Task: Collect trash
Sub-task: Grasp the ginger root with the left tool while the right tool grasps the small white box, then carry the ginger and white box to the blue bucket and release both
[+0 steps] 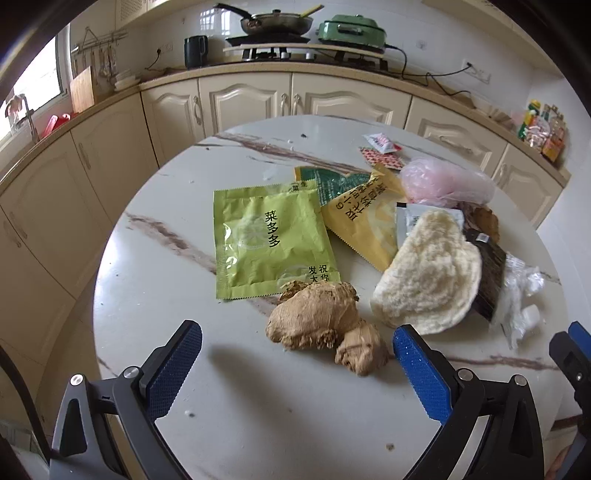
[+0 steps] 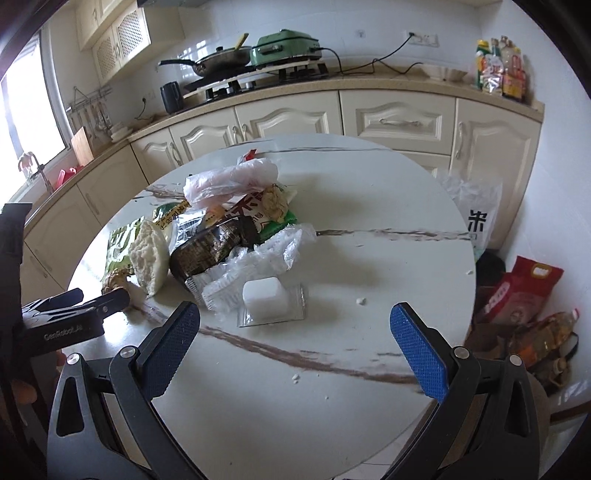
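Observation:
Trash lies in a heap on the round marble table (image 1: 177,295). In the left wrist view I see a ginger root (image 1: 321,326), a green sachet (image 1: 271,240), a yellow sachet (image 1: 364,225), a half bun (image 1: 428,273) and a pink plastic bag (image 1: 443,181). My left gripper (image 1: 295,363) is open, just short of the ginger. In the right wrist view, a white cube in a clear blister pack (image 2: 267,297), crumpled clear plastic (image 2: 266,254), a dark wrapper (image 2: 207,251) and the bun (image 2: 149,254) lie ahead. My right gripper (image 2: 295,345) is open and empty over bare table.
Cream kitchen cabinets (image 1: 251,103) and a counter with a stove and pan (image 1: 273,22) curve behind the table. A white plastic bag (image 2: 476,210) hangs off the table's right side. Bags and a bottle (image 2: 532,314) stand on the floor at the right.

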`<state>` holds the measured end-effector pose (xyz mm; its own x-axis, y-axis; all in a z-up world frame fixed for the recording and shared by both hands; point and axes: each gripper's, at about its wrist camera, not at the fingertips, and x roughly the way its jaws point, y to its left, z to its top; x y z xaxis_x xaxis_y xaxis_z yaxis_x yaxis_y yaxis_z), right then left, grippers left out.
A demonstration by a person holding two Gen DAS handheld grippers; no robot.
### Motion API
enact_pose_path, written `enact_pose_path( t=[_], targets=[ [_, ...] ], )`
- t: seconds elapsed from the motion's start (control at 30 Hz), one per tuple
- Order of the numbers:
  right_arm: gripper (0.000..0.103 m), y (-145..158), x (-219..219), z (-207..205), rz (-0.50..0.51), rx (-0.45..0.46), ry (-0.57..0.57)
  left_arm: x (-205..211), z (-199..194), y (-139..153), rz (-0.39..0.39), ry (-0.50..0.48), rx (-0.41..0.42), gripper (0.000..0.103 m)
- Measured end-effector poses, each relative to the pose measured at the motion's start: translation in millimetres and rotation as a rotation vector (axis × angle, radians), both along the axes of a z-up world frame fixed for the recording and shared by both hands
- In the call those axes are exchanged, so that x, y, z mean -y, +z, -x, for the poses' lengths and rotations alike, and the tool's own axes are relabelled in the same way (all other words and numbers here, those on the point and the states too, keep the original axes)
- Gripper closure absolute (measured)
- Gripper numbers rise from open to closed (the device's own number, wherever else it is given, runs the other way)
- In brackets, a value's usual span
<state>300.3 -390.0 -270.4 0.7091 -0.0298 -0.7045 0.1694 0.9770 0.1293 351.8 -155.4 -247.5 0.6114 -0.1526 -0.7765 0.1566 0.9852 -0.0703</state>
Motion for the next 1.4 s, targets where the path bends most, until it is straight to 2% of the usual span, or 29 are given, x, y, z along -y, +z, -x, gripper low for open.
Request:
enact_pose_path(
  t=[0.1, 0.13, 0.17, 0.2, 0.27, 0.3, 0.47, 0.57, 0.67, 0.83, 0.87, 0.9, 0.93, 1.2, 1.27, 1.4],
  targets=[
    [0.0, -5, -2, -9, -0.009, -0.012, 0.028, 9, -13, -7, -0.039, -0.005, 0.023, 0.003],
    [0.0, -6, -2, -11, -0.012, -0.017, 0.037, 10, -15, -8, -0.031, -0.012, 0.029, 0.008],
    [0.0, -8, -3, -14, -0.015, -0.022, 0.047, 13, -15, -8, -0.018, -0.03, 0.045, 0.017],
    [0.0, -10, -5, -16, -0.013, -0.029, 0.053, 16, -14, -10, -0.024, -0.047, 0.054, 0.022],
    [0.0, -14, -6, -21, -0.011, -0.044, 0.063, 19, -11, -13, -0.013, -0.095, 0.07, 0.042],
    [0.0, -15, -6, -23, -0.012, -0.046, 0.058, 19, -9, -15, -0.009, -0.107, 0.071, 0.044],
    [0.0, -10, 5, -17, -0.035, -0.005, 0.035, 6, -4, -24, 0.019, -0.149, 0.08, 0.045],
    [0.001, -14, 6, -22, -0.009, -0.027, 0.044, -12, 4, -19, 0.072, -0.161, 0.063, 0.045],
    [0.022, -19, 3, -31, 0.023, -0.064, 0.064, -23, 12, -11, 0.082, -0.162, 0.067, 0.045],
    [0.036, -21, -5, -34, 0.069, -0.077, 0.08, -35, 27, 1, 0.11, -0.183, 0.078, 0.046],
    [0.043, -21, -8, -35, 0.087, -0.082, 0.088, -36, 29, 4, 0.115, -0.19, 0.08, 0.046],
    [0.058, -21, -10, -34, 0.096, -0.081, 0.099, -36, 32, 6, 0.119, -0.196, 0.082, 0.046],
    [0.065, -21, -11, -34, 0.103, -0.074, 0.11, -37, 34, 7, 0.121, -0.204, 0.082, 0.047],
    [0.067, -17, -5, -19, 0.083, -0.044, 0.095, -37, 56, 16, 0.16, -0.267, 0.081, 0.047],
    [0.076, -11, -3, -13, 0.085, -0.026, 0.073, -38, 61, 21, 0.169, -0.278, 0.09, 0.047],
    [0.076, 10, -5, -3, 0.095, 0.006, 0.057, -43, 72, 30, 0.198, -0.3, 0.108, 0.047]
  ],
)
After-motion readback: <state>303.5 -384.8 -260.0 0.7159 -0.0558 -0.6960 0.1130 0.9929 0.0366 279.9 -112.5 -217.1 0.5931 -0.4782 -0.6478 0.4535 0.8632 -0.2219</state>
